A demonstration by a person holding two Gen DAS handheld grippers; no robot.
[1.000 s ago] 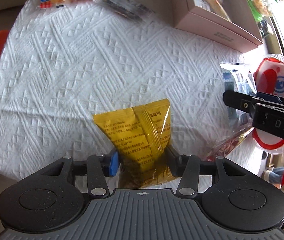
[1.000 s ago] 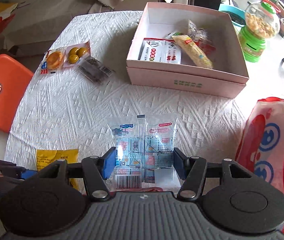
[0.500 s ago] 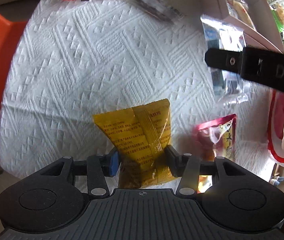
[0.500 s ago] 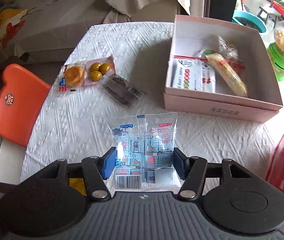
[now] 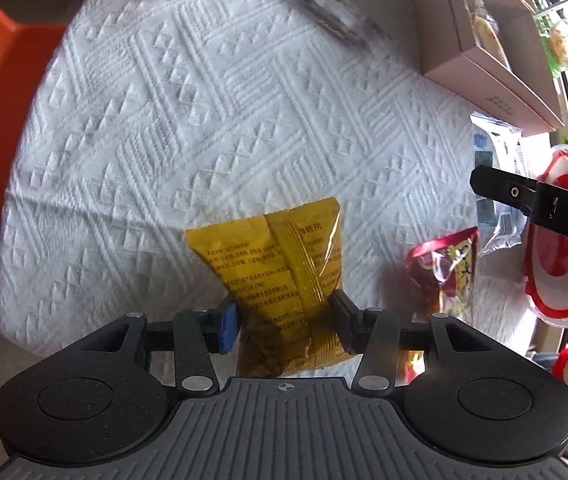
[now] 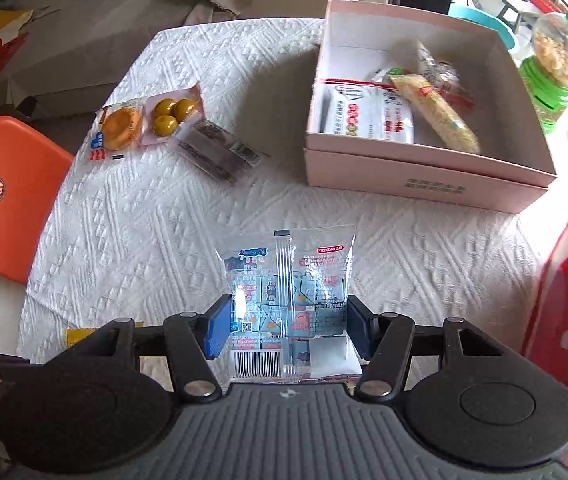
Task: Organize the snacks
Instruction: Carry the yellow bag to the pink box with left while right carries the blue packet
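My left gripper (image 5: 284,320) is shut on a yellow snack packet (image 5: 280,264) and holds it above the white tablecloth (image 5: 184,120). My right gripper (image 6: 284,332) is shut on a clear blue cartoon snack bag (image 6: 288,296), held above the table. The right gripper and its bag (image 5: 496,184) also show at the right edge of the left wrist view. An open pink box (image 6: 424,172) stands at the back right with a white packet (image 6: 368,112) and a long yellow snack (image 6: 440,116) inside.
A red snack packet (image 5: 448,268) lies on the cloth at the right. A round pastry packet (image 6: 118,132), a packet of green balls (image 6: 172,114) and a dark bar (image 6: 220,152) lie at the back left. An orange chair (image 6: 4,196) is left, a red-white bag (image 6: 564,312) right.
The right gripper with its blue bag has shifted back and down toward the table's right edge in the left view. The left gripper still holds the yellow packet.
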